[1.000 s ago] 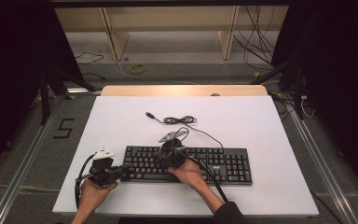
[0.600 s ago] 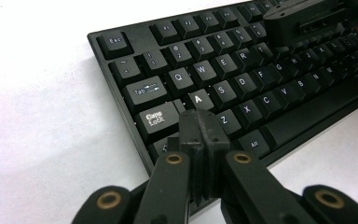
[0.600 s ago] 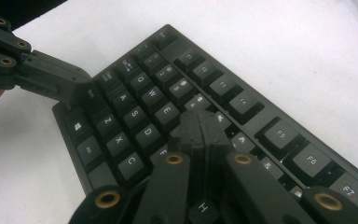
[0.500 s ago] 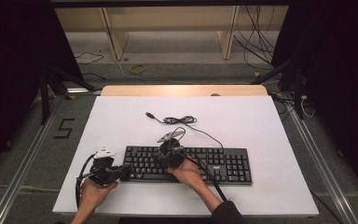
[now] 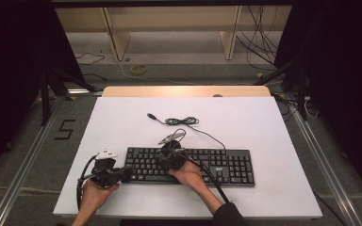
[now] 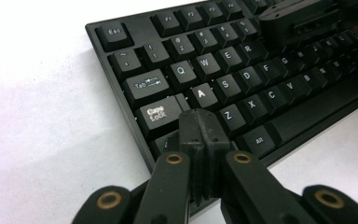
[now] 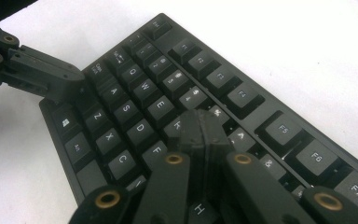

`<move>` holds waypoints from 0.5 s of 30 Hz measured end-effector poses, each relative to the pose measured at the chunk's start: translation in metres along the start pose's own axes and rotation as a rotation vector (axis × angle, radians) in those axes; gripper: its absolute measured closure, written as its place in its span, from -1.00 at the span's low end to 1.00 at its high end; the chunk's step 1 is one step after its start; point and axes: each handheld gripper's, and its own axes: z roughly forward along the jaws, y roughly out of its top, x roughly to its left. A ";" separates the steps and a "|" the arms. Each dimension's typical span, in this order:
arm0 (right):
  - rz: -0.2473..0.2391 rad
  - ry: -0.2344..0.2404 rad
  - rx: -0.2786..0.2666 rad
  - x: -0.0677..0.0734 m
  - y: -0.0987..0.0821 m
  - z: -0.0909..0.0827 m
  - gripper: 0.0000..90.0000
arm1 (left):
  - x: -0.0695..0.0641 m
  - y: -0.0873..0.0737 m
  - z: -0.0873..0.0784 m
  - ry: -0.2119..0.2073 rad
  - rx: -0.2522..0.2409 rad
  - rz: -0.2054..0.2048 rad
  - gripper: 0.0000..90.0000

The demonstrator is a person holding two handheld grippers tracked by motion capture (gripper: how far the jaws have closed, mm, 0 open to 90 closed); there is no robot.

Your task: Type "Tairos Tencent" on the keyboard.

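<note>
A black keyboard [image 5: 217, 167] lies across the near half of the white table [image 5: 264, 122]. Its cable [image 5: 184, 121] runs back to a loose coil and a plug. My left gripper [image 5: 126, 174] is shut with nothing in it. Its tip [image 6: 200, 126] rests at the keyboard's [image 6: 242, 74] lower left corner, just below Caps Lock. My right gripper [image 5: 169, 154] is also shut and empty. Its tip [image 7: 203, 128] sits over the upper letter rows of the keyboard [image 7: 242, 98], near the R and F keys. The left gripper [image 7: 70, 86] shows at the far left of the right gripper view.
A wooden strip [image 5: 184, 91] edges the table's far side, with shelving and floor cables [image 5: 264, 52] beyond. Metal rails [image 5: 23, 174] run along both sides. White table surface lies open to the right of and behind the keyboard.
</note>
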 end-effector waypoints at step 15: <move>0.021 -0.007 -0.005 0.002 -0.003 0.000 1.00 | 0.000 0.000 -0.001 0.001 -0.015 -0.004 0.99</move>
